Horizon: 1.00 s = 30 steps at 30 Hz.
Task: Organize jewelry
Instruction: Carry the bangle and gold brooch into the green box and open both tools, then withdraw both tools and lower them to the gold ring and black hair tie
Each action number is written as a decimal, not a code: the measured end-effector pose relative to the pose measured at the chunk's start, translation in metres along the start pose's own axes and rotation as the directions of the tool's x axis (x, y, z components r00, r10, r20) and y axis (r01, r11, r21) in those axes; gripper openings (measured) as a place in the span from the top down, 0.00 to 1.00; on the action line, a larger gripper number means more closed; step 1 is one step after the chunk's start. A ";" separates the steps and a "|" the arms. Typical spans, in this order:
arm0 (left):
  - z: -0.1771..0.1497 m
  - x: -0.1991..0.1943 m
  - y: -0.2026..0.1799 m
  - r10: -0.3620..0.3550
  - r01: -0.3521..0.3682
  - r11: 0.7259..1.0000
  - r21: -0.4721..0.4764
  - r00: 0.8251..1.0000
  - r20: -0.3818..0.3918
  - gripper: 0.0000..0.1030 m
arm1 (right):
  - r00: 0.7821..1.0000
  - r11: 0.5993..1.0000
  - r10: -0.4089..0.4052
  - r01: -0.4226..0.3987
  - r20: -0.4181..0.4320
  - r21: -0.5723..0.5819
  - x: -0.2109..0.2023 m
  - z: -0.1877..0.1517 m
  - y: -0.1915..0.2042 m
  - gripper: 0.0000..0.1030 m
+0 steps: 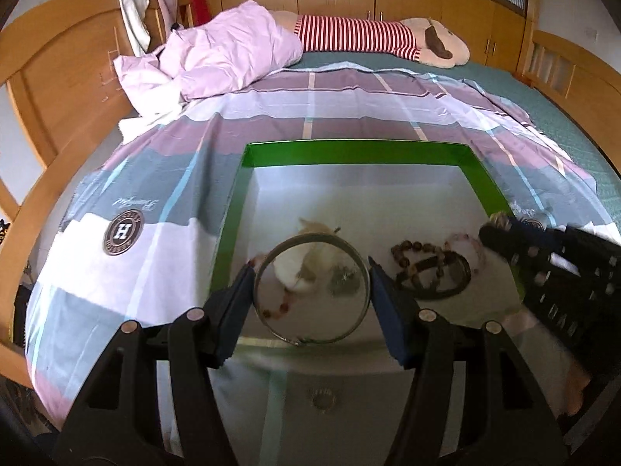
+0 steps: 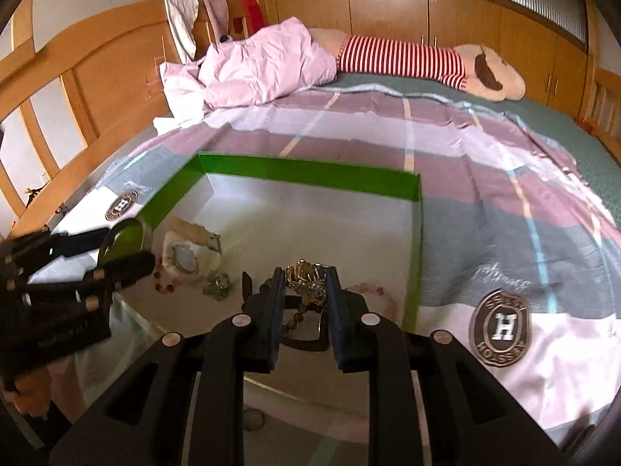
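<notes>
Over the green box (image 1: 229, 233) on the bed, left gripper (image 1: 311, 285) jaws pinch a bangle (image 1: 310, 289); right gripper (image 2: 304, 291) jaws pinch a gold bracelet (image 2: 304, 277). Beads (image 1: 417, 256) and more remain inside, so the sorting looks unfinished.

green box walls (image 2: 310, 173) ringing tray, far half bare, near half cluttered with jewelry (image 1: 431, 268)

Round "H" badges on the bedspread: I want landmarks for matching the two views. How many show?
2. One H badge lies left of the green tray; the second H badge lies to its right. Others may be hidden under the tray.
</notes>
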<state>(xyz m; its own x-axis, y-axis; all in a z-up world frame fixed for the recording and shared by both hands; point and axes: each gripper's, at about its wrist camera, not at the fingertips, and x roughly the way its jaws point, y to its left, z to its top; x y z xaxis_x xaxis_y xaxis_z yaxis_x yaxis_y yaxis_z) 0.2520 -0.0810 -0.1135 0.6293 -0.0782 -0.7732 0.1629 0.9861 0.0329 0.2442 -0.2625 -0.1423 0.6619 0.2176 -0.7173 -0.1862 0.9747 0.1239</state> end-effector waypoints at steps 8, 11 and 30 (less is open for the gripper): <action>0.019 0.040 0.005 -0.019 0.018 1.000 -0.025 0.998 -0.058 0.41 | 1.000 1.000 -0.012 0.012 0.018 0.009 0.004 -0.003 -0.007 0.49; 0.017 0.035 0.007 -0.029 0.028 0.999 -0.026 0.999 -0.045 0.35 | 0.997 0.997 0.069 -0.071 0.046 0.031 -0.020 -0.007 -0.009 0.49; -0.076 0.009 0.015 -0.106 0.102 0.994 -0.031 0.985 -0.139 0.36 | 0.970 0.992 0.094 -0.111 -0.226 -0.066 0.012 -0.082 0.039 0.67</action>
<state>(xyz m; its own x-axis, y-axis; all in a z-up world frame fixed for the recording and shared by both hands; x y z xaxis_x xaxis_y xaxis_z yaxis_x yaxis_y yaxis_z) 0.2024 -0.0558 -0.1674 0.4966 -0.1605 -0.8530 0.2028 0.9770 -0.0658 0.1849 -0.2261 -0.2022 0.4607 0.2906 -0.8387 -0.3059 0.9390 0.1573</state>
